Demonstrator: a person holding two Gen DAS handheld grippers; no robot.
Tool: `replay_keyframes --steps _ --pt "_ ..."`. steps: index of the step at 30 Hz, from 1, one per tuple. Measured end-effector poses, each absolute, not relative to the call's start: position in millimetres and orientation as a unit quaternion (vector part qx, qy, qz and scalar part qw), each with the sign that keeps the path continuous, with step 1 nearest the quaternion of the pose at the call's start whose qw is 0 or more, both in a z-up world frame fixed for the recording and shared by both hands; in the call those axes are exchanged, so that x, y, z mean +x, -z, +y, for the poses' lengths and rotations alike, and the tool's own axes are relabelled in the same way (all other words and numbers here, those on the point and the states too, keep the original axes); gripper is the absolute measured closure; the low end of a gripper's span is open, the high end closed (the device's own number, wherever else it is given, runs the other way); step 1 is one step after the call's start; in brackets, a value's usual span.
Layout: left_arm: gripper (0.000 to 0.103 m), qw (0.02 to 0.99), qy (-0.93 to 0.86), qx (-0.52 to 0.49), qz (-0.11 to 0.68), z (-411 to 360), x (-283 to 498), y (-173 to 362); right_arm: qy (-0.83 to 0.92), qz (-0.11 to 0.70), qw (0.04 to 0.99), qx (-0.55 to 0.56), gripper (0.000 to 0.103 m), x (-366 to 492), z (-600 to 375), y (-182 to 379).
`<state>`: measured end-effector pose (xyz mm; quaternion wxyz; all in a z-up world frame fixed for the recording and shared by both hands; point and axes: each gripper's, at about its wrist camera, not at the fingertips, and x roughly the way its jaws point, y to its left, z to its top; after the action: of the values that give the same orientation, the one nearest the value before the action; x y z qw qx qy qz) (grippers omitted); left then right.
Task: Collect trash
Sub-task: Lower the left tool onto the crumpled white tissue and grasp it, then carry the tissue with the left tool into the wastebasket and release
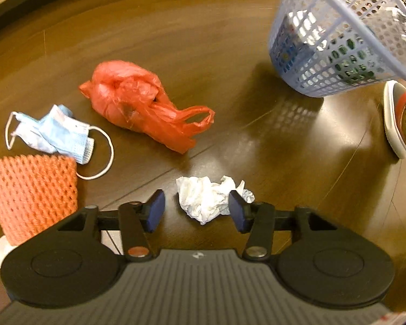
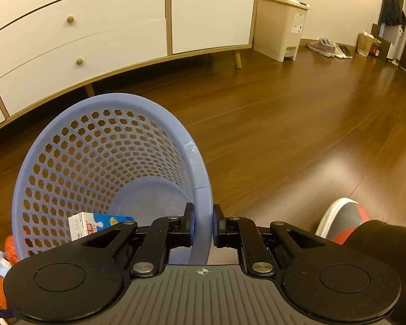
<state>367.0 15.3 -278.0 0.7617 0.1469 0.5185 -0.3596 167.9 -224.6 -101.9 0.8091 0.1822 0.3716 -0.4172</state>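
Glossy brown wood-plank floor [image 2: 284, 124] filled the room; a white dresser [image 2: 94, 32] on wooden legs stood far left; a beige pedal bin [image 2: 280, 27] beside it.

tissue [image 1: 205, 199]: nearest, between the left gripper's [image 1: 197, 211] fingers
bag [image 1: 143, 105]: behind it
mask [image 1: 59, 135]: left (net sleeve [image 1: 32, 192] beside)
basket [image 1: 338, 40]: far right

The blue basket [image 1: 335, 40] is cut off by the top and right edges of the left wrist view, and what lies inside it is seen only in blurred patches through the mesh. The orange foam net [image 1: 32, 195] is partly covered by the gripper body. A shoe [image 1: 398, 119] is cropped at the right edge. In the right wrist view, the carton [image 2: 94, 223] is half hidden behind the gripper linkage.
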Motion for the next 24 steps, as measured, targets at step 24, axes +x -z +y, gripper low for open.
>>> replay_keyframes --steps 24 --pt "0.097 0.813 0.367 0.07 0.446 15 378 199 0.411 0.363 0.816 0.183 0.094 161 -198 93"
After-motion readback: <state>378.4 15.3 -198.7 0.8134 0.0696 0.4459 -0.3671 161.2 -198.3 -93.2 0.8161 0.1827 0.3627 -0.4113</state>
